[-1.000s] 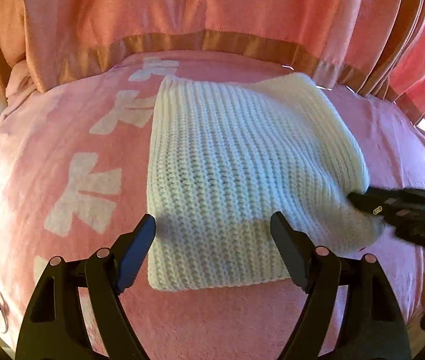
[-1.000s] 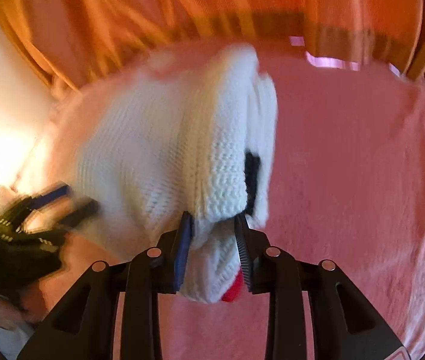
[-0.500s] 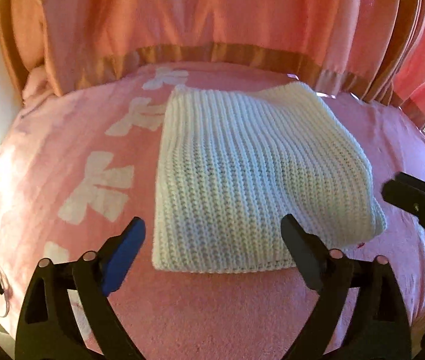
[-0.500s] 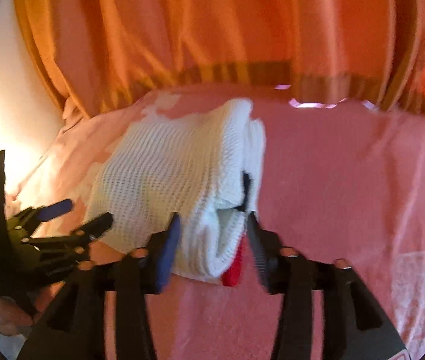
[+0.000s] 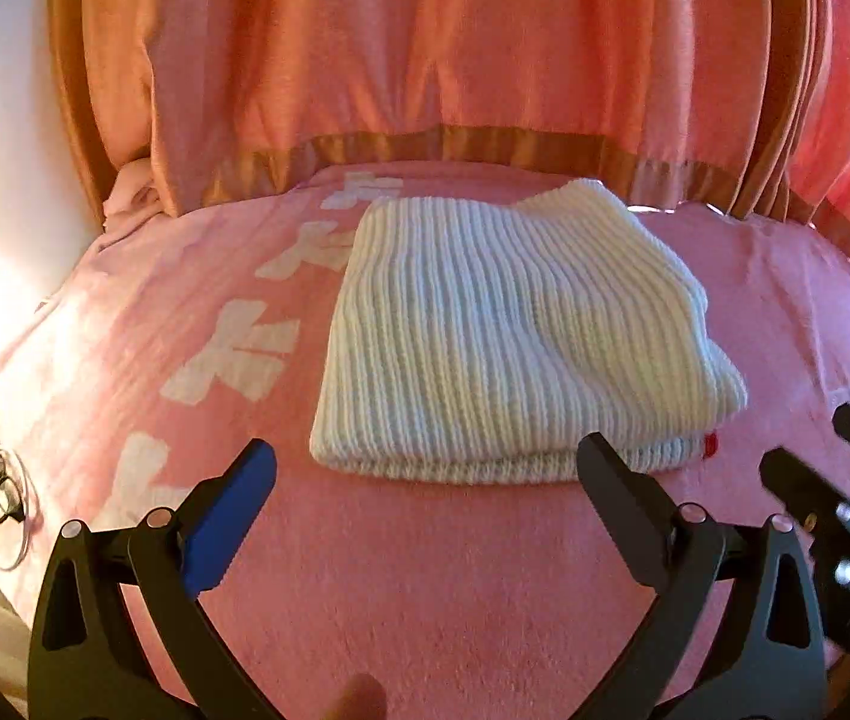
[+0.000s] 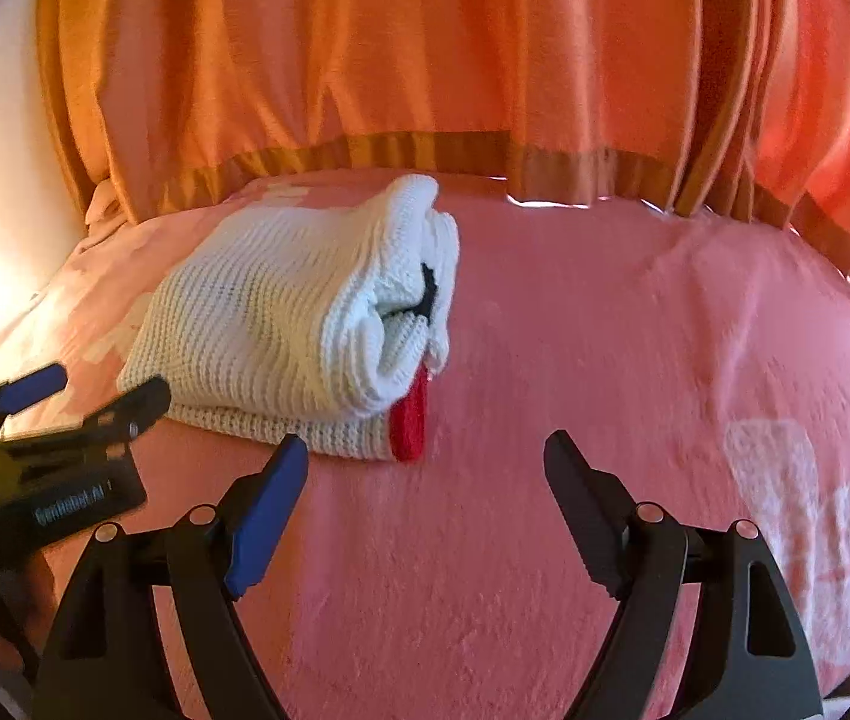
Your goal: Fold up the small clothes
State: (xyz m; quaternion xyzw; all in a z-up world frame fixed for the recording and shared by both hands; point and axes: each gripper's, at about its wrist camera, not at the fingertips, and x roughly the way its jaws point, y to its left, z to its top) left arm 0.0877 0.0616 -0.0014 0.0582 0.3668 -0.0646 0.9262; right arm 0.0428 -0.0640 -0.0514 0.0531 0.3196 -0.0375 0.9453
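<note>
Setting: We see a bed under a pink blanket (image 5: 436, 588) with pale bow shapes, and an orange curtain (image 5: 425, 48) hanging close behind it.
Folded garment: A white knitted sweater (image 5: 502, 336) lies folded in a thick rectangle on the blanket, toward the curtain side; from the right wrist view we see its open layered edge, with a red trim (image 6: 410, 426) and a dark mark showing between the layers.
Surroundings: At the bed's left edge we make out a pair of glasses (image 5: 5, 489) and a white object beside them; nothing stands between the claws and the sweater.
Left claw: Our left claw (image 5: 425, 474) is spread wide, having just been opening, with only bare blanket and the sweater's near edge seen between its fingers; it grips nothing and sits just short of the fold.
Right claw: Our right claw (image 6: 425, 471) is released, its jaws having just been opening, and it sits near the sweater's red-trimmed corner without touching it.
Hard to make out: The white object by the glasses is cut off by the frame; a pale blur at the bottom of the left view we cannot identify; each claw appears blurred at the other view's edge.
</note>
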